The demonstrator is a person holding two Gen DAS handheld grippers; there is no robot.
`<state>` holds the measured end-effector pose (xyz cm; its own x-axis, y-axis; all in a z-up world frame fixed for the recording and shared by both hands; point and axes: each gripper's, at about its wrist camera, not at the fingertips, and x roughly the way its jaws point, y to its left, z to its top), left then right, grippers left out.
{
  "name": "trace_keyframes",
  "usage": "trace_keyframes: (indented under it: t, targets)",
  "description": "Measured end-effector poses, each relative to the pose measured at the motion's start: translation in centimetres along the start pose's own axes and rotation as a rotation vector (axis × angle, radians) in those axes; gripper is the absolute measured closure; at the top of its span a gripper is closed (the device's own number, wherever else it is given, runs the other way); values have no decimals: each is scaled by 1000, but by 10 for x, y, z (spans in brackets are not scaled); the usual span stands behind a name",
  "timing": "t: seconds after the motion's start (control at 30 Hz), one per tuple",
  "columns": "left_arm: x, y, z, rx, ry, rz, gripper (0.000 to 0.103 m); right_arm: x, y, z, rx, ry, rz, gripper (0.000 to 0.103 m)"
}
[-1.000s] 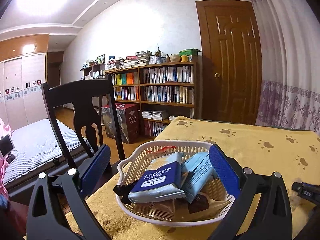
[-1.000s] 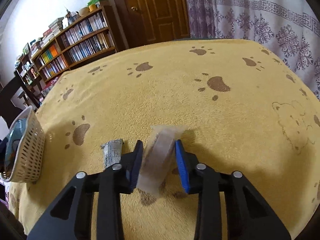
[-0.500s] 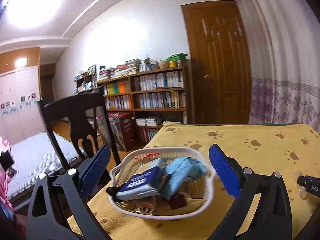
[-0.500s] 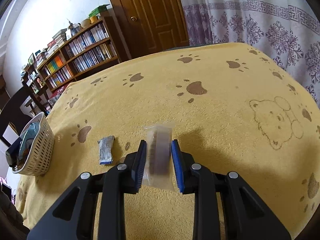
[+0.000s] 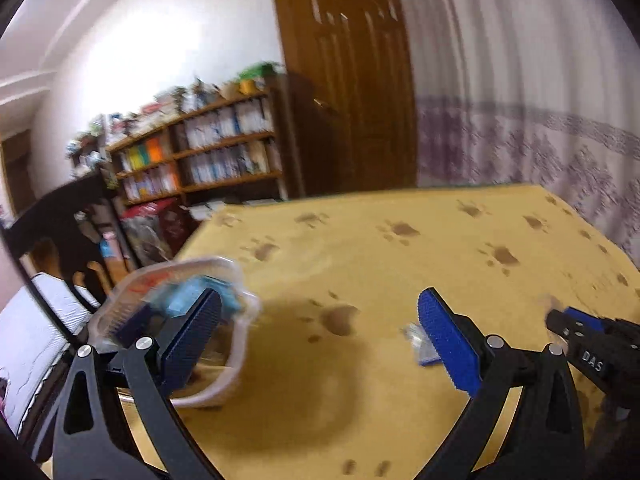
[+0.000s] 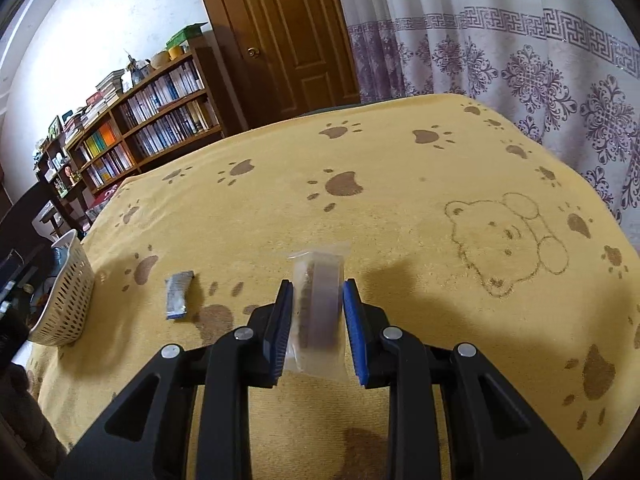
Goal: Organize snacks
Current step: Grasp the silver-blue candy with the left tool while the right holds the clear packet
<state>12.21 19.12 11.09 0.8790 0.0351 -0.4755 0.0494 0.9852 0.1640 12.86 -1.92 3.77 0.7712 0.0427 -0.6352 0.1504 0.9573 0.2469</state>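
Note:
My right gripper (image 6: 317, 285) is shut on a clear-wrapped brown snack (image 6: 320, 268) and holds it above the yellow paw-print cloth (image 6: 400, 184). A small silver-blue packet (image 6: 178, 294) lies flat on the cloth to its left. Further left, a white slotted basket (image 6: 66, 300) stands at the table's edge. In the blurred left wrist view my left gripper (image 5: 320, 298) is open and empty over the cloth. There the basket (image 5: 236, 344), holding blue packets, sits partly behind the left finger. The small packet (image 5: 416, 338) lies by the right finger, and the right gripper's tip (image 5: 560, 320) shows at the far right.
A dark wooden chair (image 5: 60, 216) stands beyond the basket at the table's left edge. A bookshelf (image 6: 152, 120), a brown door (image 6: 280, 32) and a patterned curtain (image 6: 520, 48) lie behind the table. A bear outline (image 6: 508, 236) marks the cloth on the right.
My right gripper closed on the wrapped snack and lifted it off the cloth. My left gripper swung right, so the basket moved from between its fingers to its left side.

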Motion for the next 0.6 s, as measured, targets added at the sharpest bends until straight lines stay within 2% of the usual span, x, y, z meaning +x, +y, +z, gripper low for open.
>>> trace_keyframes:
  t: [0.1, 0.2, 0.37, 0.53, 0.6]
  targets:
    - [19, -12, -8, 26, 61, -56, 4, 3, -2, -3, 2, 3, -7, 77]
    - [39, -24, -13, 36, 131, -139, 15, 6, -4, -5, 10, 17, 2, 77]
    - [76, -36, -18, 10, 242, -240, 22, 8, -1, -9, -6, 20, 1, 77]
    - [106, -37, -25, -53, 346, -291, 43, 10, -2, -10, 9, 27, 7, 77]
    - [116, -37, -29, -74, 375, -297, 46, 10, -1, -10, 5, 26, 7, 77]
